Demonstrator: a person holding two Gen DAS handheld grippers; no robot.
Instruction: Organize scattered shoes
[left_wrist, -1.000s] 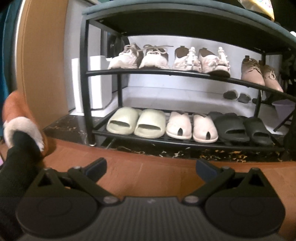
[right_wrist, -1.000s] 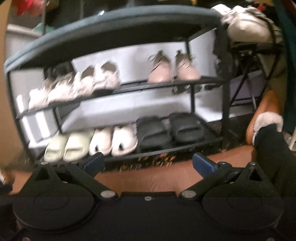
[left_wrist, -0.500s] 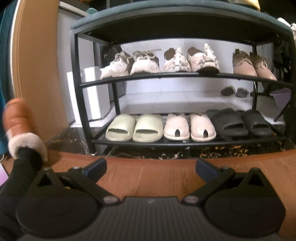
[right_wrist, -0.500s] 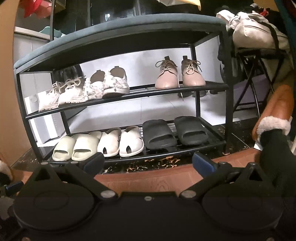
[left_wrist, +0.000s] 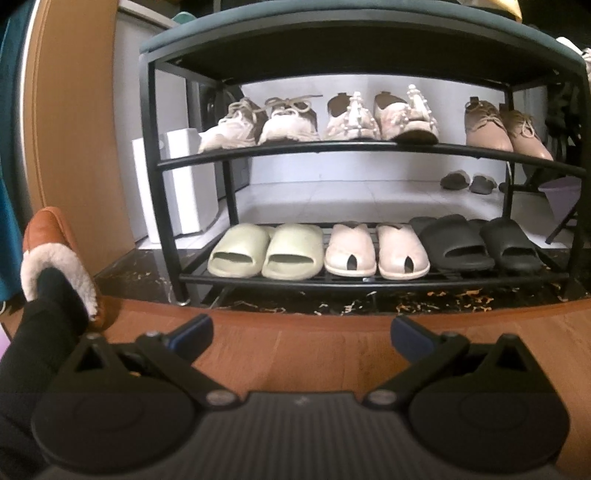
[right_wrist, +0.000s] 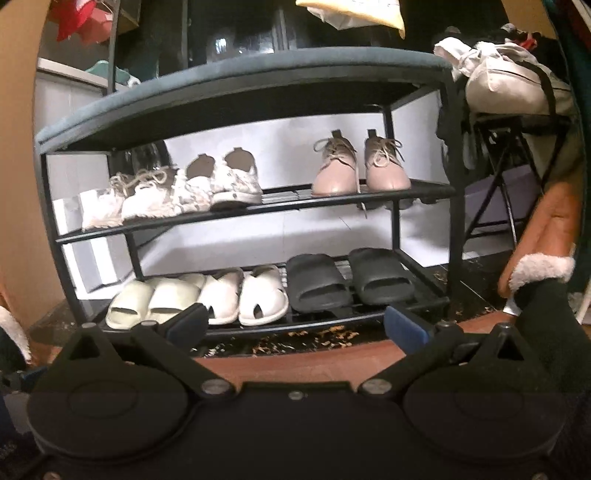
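Both claws empty, jaws spread wide: left claw (left_wrist: 301, 334), right claw (right_wrist: 293, 321), each held low over the wooden floor (left_wrist: 332, 354) facing the shoe rack (left_wrist: 369, 147).

Shoes as they lie: all twelve in the rack stand in pairs, toes out. Upper shelf: white sneakers (left_wrist: 258, 125), beaded flats (left_wrist: 380, 118), pink lace-ups (left_wrist: 506, 129). Lower shelf: green slides (left_wrist: 266, 251), cream slippers (left_wrist: 376, 251), black slides (left_wrist: 476, 243). None loose on the floor in front. That fits the tidying done; it fits equally a rack never disturbed. A grey pair (left_wrist: 467, 181) sits on the tiles behind the rack.

The person's own feet wear brown fleece-lined slippers (left_wrist: 55, 251), one at each edge of view.

Handling, by judgement:
- Slides: foam, light, springy; pinch the strap arch or a side wall.
- Sneakers and lace-ups: stiffer; grip the heel collar, not the laces.
- Flats: soft uppers, beads may snag or shed; take the heel rim.
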